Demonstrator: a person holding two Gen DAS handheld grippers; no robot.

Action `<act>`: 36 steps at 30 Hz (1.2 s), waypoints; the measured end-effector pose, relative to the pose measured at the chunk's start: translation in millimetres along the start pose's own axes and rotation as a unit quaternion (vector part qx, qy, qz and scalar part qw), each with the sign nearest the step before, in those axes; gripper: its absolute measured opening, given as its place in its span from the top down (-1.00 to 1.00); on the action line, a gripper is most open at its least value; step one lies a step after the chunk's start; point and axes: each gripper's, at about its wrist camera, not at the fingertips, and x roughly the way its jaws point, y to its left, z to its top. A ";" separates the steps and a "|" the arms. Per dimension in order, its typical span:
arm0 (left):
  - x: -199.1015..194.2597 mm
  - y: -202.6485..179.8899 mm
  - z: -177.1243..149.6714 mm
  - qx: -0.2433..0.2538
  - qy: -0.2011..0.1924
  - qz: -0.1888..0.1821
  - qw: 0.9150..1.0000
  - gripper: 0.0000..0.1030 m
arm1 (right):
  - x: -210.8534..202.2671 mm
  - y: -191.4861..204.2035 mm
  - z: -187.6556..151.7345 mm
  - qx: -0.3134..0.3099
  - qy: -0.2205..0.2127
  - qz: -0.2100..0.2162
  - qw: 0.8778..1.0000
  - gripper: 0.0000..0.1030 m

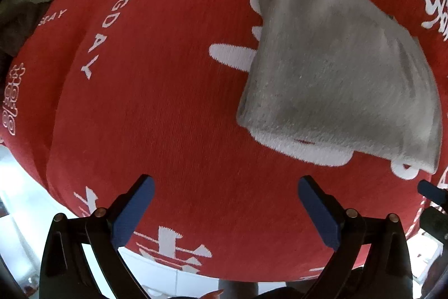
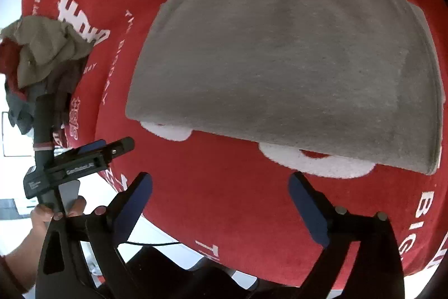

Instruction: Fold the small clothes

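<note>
Both fingers [image 2: 306,212] short of folded grey garment [image 2: 285,60]

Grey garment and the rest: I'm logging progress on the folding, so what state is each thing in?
Grey garment: folded, lying flat on the red cloth, not held.
Left claw: open, empty.
Right claw: open, empty.
Pile of clothes: crumpled, unfolded, at the cloth's edge.
Red cloth: spread flat.

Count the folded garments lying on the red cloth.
1: the grey folded garment lies flat on the red cloth. The crumpled pile at the cloth's edge is unfolded and may hide others.
</note>
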 end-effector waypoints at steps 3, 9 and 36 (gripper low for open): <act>2.6 -2.8 -3.1 0.005 0.004 0.005 1.000 -0.99 | 2.2 3.0 -1.8 -0.006 0.006 -0.015 1.000 -1.00; 9.7 -4.3 -2.6 0.005 0.016 -0.009 1.000 -0.99 | 5.5 3.4 -3.7 -0.006 0.026 -0.032 0.999 -1.00; 11.2 -13.0 34.5 -0.075 -0.005 -0.172 0.982 -0.99 | 21.1 -33.5 2.6 0.124 0.024 0.092 0.988 -0.84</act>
